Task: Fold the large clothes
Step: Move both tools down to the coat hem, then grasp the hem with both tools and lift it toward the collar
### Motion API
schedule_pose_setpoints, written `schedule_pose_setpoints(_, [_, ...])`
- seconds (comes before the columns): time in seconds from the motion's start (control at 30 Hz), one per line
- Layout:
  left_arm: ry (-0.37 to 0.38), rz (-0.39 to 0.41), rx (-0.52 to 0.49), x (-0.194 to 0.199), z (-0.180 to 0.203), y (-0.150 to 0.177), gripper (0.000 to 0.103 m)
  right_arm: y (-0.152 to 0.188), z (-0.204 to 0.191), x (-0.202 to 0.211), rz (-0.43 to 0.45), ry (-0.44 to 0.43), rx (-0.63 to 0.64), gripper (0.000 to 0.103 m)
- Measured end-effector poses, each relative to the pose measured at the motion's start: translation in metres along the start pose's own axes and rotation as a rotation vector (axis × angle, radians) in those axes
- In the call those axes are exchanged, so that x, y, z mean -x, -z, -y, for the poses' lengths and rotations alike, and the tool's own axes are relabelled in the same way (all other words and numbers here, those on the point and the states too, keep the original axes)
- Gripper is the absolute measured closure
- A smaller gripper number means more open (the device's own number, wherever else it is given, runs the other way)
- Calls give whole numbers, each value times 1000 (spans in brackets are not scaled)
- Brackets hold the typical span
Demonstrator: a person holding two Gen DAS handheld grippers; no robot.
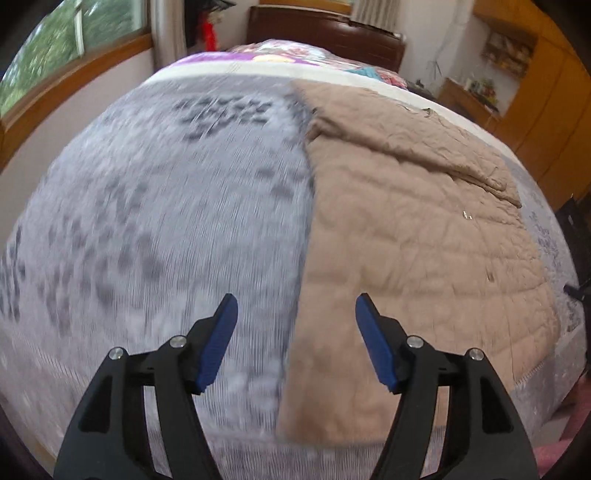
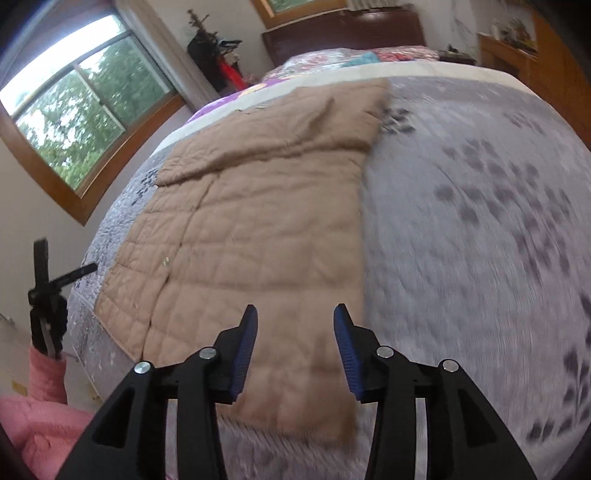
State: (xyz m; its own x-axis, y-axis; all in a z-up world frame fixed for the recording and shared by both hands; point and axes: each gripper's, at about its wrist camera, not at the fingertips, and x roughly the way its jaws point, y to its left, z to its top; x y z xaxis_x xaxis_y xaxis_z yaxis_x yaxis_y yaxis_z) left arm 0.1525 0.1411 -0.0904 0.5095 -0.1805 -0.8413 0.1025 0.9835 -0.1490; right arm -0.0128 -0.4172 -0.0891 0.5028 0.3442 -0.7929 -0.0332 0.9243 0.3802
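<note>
A tan quilted coat (image 1: 406, 240) lies flat on the grey patterned bedspread (image 1: 147, 221), partly folded lengthwise, with a sleeve folded across its far end. My left gripper (image 1: 296, 301) is open and empty, hovering above the coat's near left edge. In the right wrist view the coat (image 2: 251, 229) runs away from me over the bedspread (image 2: 480, 240). My right gripper (image 2: 294, 312) is open and empty above the coat's near end. The left gripper shows in that view at the far left (image 2: 48, 288), off the bed's side.
A dark wooden headboard (image 1: 325, 33) and colourful bedding (image 1: 280, 51) are at the bed's far end. A window (image 2: 81, 103) is on the left wall. Wooden cabinets (image 1: 546, 110) stand on the right. A pink sleeve (image 2: 40, 398) shows at lower left.
</note>
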Motion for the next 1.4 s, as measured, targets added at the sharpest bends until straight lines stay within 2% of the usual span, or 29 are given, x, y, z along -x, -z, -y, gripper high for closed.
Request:
schedule_pose_setpoints(0.23, [59,6,58,11,-5,36,34,40,11,11,8,-20,-60,56])
schedule_pose_setpoints(0.33, [84,-2,59,7,-3,44,34,46,16,7,14,-40,-89,56])
schedule_pose_setpoints(0.57, [198,-34,105,-13,1,49,33,50,29,-6,-3,-71,-124,53])
schedule_pose_setpoints(0.77, [201,-50,101,-25,11,48,33,54,32,-18,-11,-75,-131,52])
schedule_pose_setpoints(0.9, [167,-62,70,-32,14,47,31,56,30,-22,-9,-84,-128,52])
schedule_pose_setpoints(1.07, [179,-51,81,-34,11,48,31,56,29,-22,-10,-75,-111,52])
schedule_pose_setpoints(1.17, [176,-45,79,-34,13,50,35,56,22,-24,-16,-55,-83,53])
schedule_pose_setpoints(1.23, [171,-42,81,-33,14,51,47,56,17,-25,-19,-29,-60,61])
schedule_pose_setpoints(1.27, [166,-39,83,-33,14,53,50,56,15,-26,-19,-19,-52,63])
schedule_pose_setpoints(1.33, [171,-32,90,-33,14,54,60,56,13,-27,-19,-11,-42,76])
schedule_pose_setpoints(1.4, [170,-26,98,-33,13,55,63,57,12,-28,-18,-4,-35,77])
